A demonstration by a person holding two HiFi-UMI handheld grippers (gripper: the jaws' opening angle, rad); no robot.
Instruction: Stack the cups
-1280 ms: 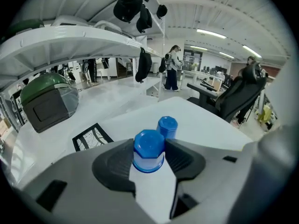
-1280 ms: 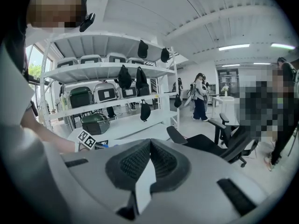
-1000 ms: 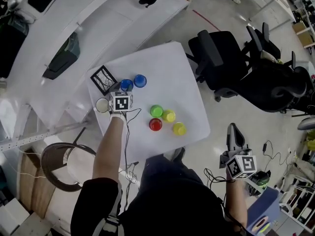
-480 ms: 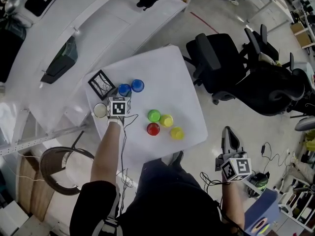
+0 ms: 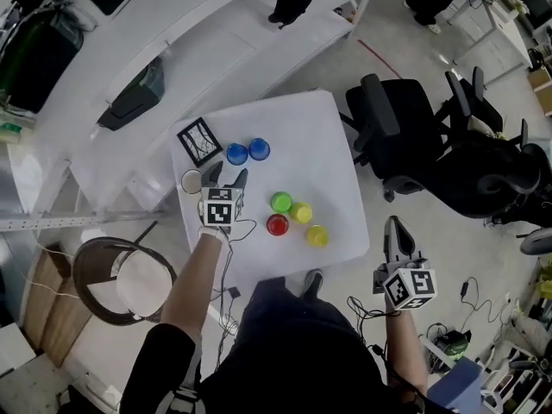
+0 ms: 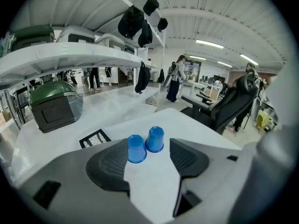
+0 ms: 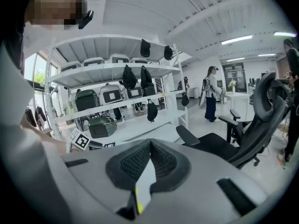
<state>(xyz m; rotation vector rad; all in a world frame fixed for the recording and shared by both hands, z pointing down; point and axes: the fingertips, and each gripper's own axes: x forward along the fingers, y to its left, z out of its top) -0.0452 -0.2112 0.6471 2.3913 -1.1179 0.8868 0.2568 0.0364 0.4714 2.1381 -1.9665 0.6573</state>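
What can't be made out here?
Head view: green cup, red cup, yellow cups too small to tell upright or flipped.
Left gripper view: only blue cups show; other cups nowhere in frame.
Right gripper view: right hand-held gripper's body hides most of the table.

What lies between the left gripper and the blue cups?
Only bare table, as the left gripper view shows. The left gripper is opening its fingers, nothing between them; the blue cups stand just ahead.
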